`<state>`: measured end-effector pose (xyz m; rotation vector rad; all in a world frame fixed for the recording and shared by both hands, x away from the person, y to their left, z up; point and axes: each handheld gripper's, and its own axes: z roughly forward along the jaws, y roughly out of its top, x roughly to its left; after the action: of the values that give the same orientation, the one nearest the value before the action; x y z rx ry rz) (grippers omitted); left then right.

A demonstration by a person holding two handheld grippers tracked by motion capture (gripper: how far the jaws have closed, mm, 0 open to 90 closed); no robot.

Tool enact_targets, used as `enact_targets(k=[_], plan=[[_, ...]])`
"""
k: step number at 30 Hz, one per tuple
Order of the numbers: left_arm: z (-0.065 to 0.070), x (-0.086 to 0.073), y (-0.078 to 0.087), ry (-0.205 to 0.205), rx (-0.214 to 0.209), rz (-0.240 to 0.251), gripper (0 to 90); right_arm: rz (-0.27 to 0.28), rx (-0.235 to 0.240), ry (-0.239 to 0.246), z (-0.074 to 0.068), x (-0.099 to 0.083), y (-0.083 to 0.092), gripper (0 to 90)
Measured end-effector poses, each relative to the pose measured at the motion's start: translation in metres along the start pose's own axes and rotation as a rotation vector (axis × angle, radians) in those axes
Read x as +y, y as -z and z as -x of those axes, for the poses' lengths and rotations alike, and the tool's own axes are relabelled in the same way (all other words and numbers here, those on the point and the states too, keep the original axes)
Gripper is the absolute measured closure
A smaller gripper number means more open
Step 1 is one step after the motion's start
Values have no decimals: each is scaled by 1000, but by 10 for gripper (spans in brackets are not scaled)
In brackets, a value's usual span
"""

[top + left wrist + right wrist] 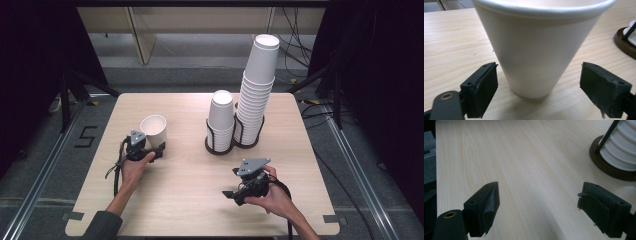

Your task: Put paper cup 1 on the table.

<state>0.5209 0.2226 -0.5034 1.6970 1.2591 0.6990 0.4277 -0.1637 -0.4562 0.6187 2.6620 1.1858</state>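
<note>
- My right gripper [234, 195] sits low in the frame, right of the middle, jaws wide apart over bare table [190, 180].
- My left gripper [156, 151] is at middle left, jaws apart on both sides of the white foam cup [154, 130], not pressing it.
- Farther back, the cup stacks [250, 100] stand in a rack.

Black fingers [482, 92] with brass rivet, grey plate, dark green sleeve [102, 225].
</note>
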Motion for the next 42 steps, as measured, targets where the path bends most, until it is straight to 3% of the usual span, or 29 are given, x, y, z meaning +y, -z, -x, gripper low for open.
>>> enact_targets(k=[5, 10, 15, 23, 34, 42], plan=[[0, -3, 16, 23, 0, -3, 145, 3, -7, -6, 1, -1, 3, 171], [6, -4, 34, 0, -6, 22, 147, 6, -11, -7, 3, -2, 5, 169], [17, -2, 58, 20, -33, 56, 148, 7, -18, -8, 3, -3, 6, 169], [42, -8, 87, 10, -97, 95, 149, 4, -23, -13, 2, -4, 8, 169], [68, -29, 104, -1, -178, 68, 147, 15, -46, -24, 6, -8, 14, 169], [81, -41, 112, -49, -206, 47, 146, 23, -55, -27, 9, -10, 17, 169]])
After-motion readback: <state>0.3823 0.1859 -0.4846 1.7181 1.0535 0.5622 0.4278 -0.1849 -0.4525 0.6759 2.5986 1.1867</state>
